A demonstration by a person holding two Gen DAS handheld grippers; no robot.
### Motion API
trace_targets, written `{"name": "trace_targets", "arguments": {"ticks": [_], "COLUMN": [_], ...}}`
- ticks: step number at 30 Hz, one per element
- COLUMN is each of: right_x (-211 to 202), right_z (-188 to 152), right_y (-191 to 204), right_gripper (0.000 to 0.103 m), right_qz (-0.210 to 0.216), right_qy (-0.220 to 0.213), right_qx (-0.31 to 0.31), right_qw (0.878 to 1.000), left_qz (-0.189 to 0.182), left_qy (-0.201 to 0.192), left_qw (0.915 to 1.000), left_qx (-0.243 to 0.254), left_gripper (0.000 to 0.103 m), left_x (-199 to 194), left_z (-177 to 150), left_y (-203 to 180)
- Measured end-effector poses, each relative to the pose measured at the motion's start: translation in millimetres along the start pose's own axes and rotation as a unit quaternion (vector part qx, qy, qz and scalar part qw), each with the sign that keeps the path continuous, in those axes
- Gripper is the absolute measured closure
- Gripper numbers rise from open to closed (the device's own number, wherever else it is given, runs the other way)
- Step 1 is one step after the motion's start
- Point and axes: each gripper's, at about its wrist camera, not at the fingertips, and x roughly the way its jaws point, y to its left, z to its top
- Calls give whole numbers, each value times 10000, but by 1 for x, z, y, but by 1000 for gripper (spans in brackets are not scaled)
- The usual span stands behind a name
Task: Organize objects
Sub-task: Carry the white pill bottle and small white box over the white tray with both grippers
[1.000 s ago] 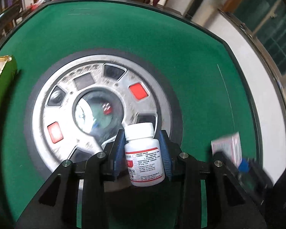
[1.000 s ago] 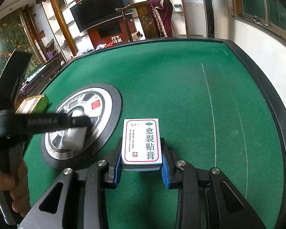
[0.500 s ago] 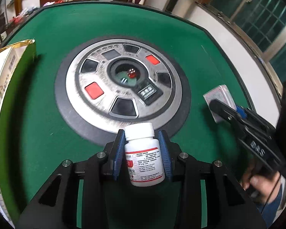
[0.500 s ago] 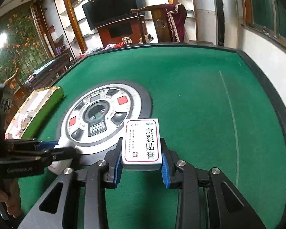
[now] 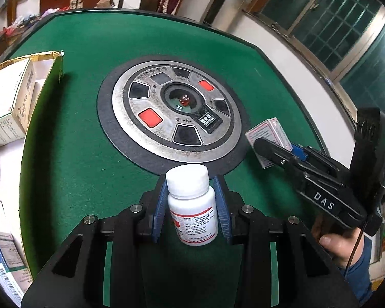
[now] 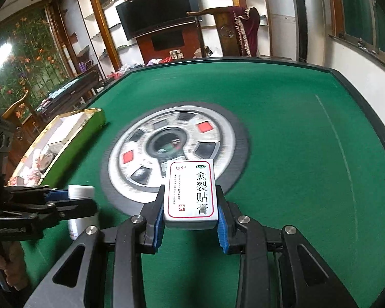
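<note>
My left gripper (image 5: 190,200) is shut on a white pill bottle (image 5: 191,205) with a red-banded label, held upright above the green felt table (image 5: 71,179). In the right wrist view that bottle (image 6: 80,192) shows at the lower left between blue pads. My right gripper (image 6: 191,202) is shut on a flat white medicine box (image 6: 191,190) with a red border and black Chinese characters. The same box (image 5: 268,134) appears at the right of the left wrist view. An open green box (image 5: 51,77) lies at the table's left side, with white medicine cartons (image 5: 10,100) inside it.
A round silver dice panel (image 5: 172,115) with red and black buttons sits in the table's middle. The open green box (image 6: 87,125) holds cartons and packets. More cartons (image 5: 2,261) lie off the left edge. A hand (image 5: 344,249) grips the right tool. A white wall and windows stand beyond the right edge.
Both grippers have carried their loads leftward across the table; the dice panel has slid right and farther off in the left wrist view, and the green box has come further into sight.
</note>
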Motion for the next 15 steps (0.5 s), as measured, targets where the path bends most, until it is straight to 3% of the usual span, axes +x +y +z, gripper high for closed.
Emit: {"name": "trace_targets", "arguments": {"ticks": [15], "right_x": [-9], "right_z": [-3], "right_y": [19], "right_gripper": [70], "right_qz": [172], "right_qy": [-150], "right_qx": [287], "right_qw": [9993], "left_qz": [-250], "left_qy": [-18], "left_qw": [9996], "left_qx": [102], "left_gripper": [68], "left_x": [-9], "left_z": [-5], "left_y": [0]}}
